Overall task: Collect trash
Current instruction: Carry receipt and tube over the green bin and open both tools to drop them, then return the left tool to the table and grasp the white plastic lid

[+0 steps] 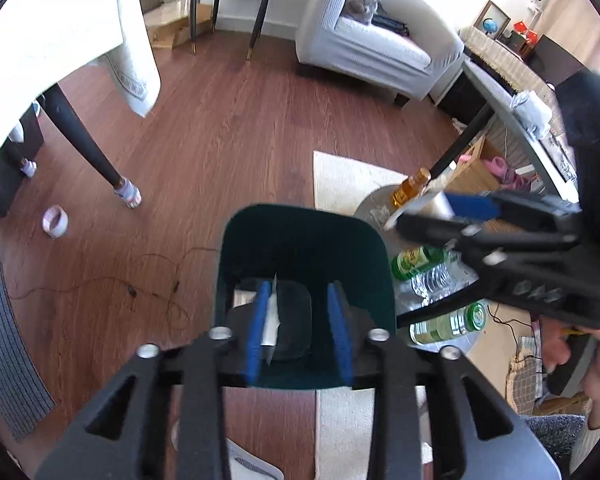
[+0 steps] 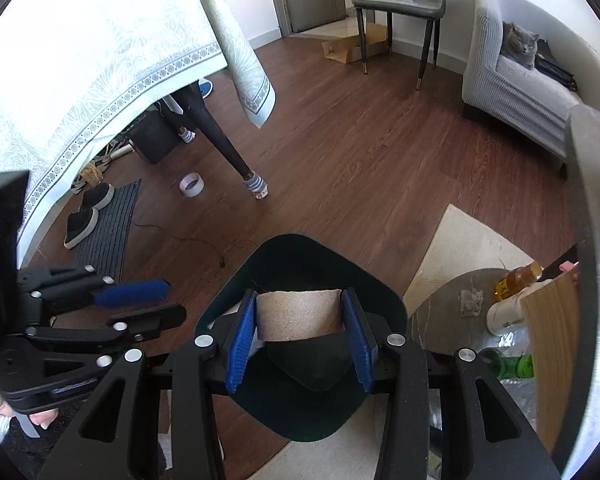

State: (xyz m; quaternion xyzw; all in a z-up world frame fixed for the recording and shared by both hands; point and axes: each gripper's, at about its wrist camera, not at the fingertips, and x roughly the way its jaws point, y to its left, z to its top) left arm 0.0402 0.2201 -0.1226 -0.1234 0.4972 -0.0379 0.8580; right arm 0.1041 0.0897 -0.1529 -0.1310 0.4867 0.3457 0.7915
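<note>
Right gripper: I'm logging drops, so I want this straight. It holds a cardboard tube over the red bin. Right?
Nearly. The bin is dark green, not red, as the right wrist view shows. The right gripper does hold the cardboard tube over it.

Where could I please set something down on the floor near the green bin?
Bare wood floor lies free between the green bin, the table leg and the armchair. The round side table beside the bin is crowded with bottles.
</note>
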